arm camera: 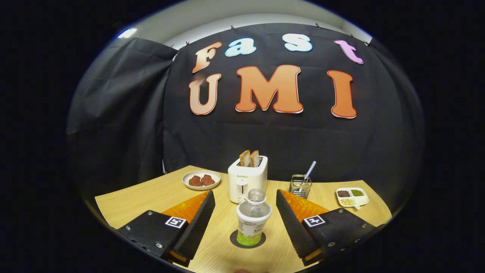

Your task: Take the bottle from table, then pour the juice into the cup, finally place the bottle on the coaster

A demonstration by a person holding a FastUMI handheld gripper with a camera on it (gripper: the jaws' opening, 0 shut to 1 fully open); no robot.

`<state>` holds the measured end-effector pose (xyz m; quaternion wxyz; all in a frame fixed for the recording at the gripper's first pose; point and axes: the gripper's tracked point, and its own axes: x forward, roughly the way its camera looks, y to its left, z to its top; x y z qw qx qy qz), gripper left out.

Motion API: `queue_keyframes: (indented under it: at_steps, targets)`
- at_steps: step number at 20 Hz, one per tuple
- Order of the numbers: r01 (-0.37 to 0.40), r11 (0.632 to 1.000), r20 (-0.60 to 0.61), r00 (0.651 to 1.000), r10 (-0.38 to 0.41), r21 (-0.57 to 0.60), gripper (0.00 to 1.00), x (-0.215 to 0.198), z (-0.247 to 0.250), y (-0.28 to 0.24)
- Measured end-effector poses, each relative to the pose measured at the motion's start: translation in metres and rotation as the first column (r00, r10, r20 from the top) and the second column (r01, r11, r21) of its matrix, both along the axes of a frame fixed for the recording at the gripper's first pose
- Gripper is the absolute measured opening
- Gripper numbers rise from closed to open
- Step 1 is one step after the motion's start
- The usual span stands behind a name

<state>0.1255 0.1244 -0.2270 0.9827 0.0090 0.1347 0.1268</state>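
Wooden table [151, 197] spans the booth beneath the gripper [245, 218]. Gripper fingers spread wide, touching nothing. Beyond the fingers, centre: white toaster [247, 180] with two bread slices [249, 158] standing in its slots. Between the fingers, upright and clear of both: the bottle [253, 218], capped, standing on the dark round coaster [247, 240]. Ahead of the left finger, beside the toaster: round plate [201, 179] holding two brown pieces. Ahead of the right finger: wire holder [301, 186] with a metal utensil leaning out. Farther right of that finger: small divided dish [352, 197] with dark, green and pale fillings.
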Motion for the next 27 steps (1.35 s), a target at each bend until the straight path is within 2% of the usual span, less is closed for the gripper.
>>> queue_keyframes:
  at_steps: [6, 11, 15, 18, 23, 27]
  targets:
    - [0.063, 0.998, 0.092, 0.994, -0.062, -0.017, 0.97, -0.021, 0.077, -0.026]
    - [0.097, 0.995, 0.118, 0.988, -0.096, -0.004, 0.97, -0.054, 0.132, -0.04]
    - [0.091, 0.996, 0.106, 0.99, -0.091, 0.008, 0.97, -0.082, 0.155, -0.047]
    - [0.115, 0.993, 0.133, 0.984, -0.114, -0.001, 0.97, -0.091, 0.176, -0.063]
    - [0.119, 0.992, 0.163, 0.979, -0.126, 0.048, 0.97, -0.105, 0.207, -0.078]
    - [0.124, 0.992, 0.16, 0.979, -0.125, 0.014, 0.97, -0.11, 0.203, -0.082]
